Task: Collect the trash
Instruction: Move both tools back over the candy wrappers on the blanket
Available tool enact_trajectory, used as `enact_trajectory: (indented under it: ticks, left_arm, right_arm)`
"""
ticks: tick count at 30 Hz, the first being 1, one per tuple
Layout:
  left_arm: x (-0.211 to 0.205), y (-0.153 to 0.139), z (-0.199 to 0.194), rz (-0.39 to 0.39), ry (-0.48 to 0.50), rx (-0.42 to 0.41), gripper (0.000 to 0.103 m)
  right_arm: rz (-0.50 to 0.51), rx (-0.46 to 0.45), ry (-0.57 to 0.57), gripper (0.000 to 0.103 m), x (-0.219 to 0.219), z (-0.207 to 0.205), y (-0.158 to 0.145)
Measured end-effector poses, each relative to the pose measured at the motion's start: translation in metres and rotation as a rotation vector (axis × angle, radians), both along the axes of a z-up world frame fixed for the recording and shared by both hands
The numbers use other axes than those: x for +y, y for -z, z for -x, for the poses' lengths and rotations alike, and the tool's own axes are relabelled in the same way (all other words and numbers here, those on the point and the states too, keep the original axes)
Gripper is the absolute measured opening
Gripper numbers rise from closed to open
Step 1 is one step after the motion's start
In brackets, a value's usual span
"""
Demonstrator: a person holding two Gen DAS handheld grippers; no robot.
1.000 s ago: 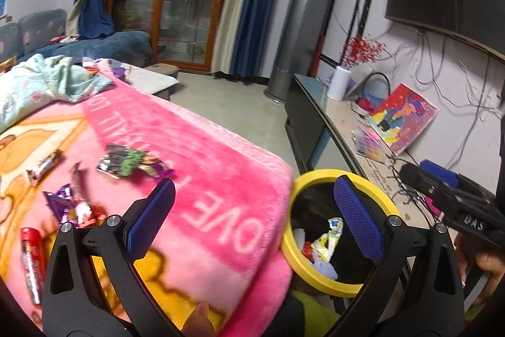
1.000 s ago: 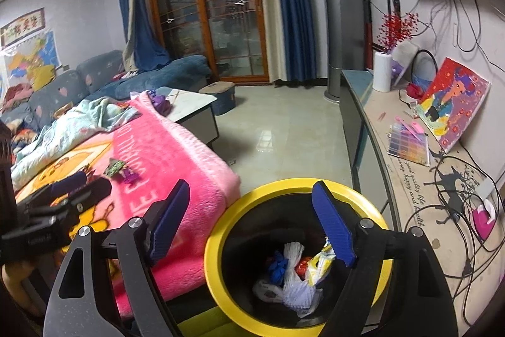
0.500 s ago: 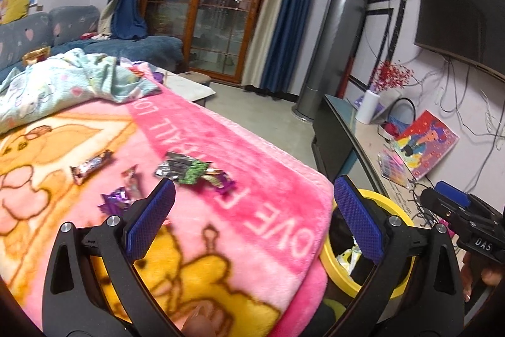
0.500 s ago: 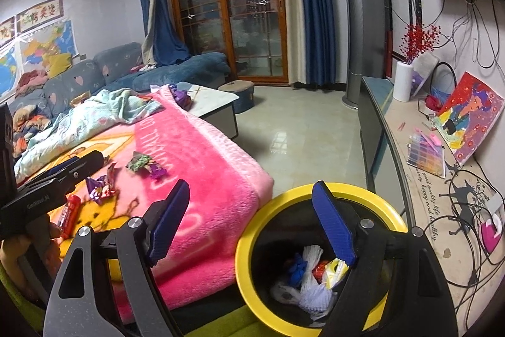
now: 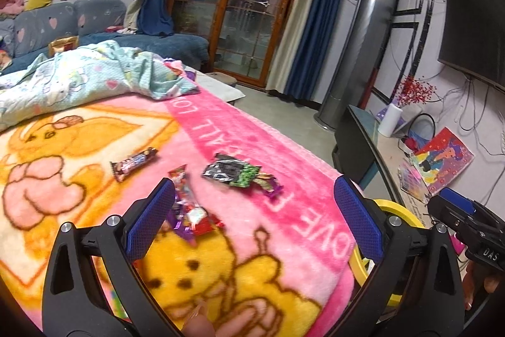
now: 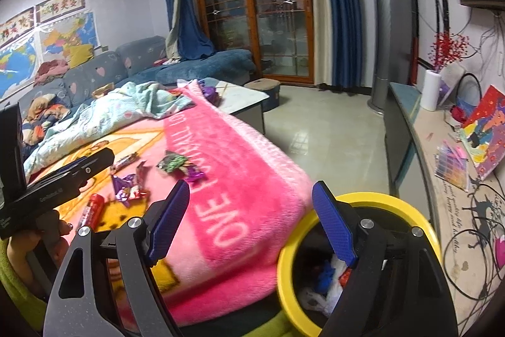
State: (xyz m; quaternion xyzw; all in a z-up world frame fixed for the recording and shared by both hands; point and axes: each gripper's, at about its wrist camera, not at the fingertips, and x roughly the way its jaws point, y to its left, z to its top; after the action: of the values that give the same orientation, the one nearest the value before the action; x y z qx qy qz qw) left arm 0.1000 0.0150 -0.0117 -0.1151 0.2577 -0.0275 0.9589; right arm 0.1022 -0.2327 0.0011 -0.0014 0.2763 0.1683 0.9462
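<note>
Several snack wrappers lie on a pink blanket (image 5: pixel 284 166): a black and green wrapper (image 5: pixel 232 173), a brown candy bar wrapper (image 5: pixel 133 163), and a crumpled red and purple pile (image 5: pixel 191 210). My left gripper (image 5: pixel 252 217) hovers open over the blanket, nothing between its blue pads. My right gripper (image 6: pixel 252 220) is open too, straddling the blanket edge and the yellow-rimmed bin (image 6: pixel 391 201), which holds trash. From the right wrist view the same wrappers (image 6: pixel 176 163) and a red tube (image 6: pixel 93 206) show, with the left gripper body (image 6: pixel 60 185) at the left.
A light blue quilt (image 5: pixel 91 78) is bunched at the blanket's far end, a sofa (image 6: pixel 104 71) behind it. A TV cabinet (image 6: pixel 448 179) with cables, a painting and a paper roll runs along the right wall. Tiled floor (image 6: pixel 322 122) lies between.
Both grippers have swung left, away from the bin and over the blanket. The bin slid toward the right edge of each view; more wrappers came into sight. Both stay open.
</note>
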Motion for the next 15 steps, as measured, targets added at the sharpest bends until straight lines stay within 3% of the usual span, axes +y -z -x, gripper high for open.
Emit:
enact_trajectory:
  ticks: [15]
  left_arm:
    - [0.041,0.010,0.003,0.016,-0.057,0.046,0.092]
  right_arm:
    - [0.005,0.027,-0.118,0.077,0.065,-0.016,0.008]
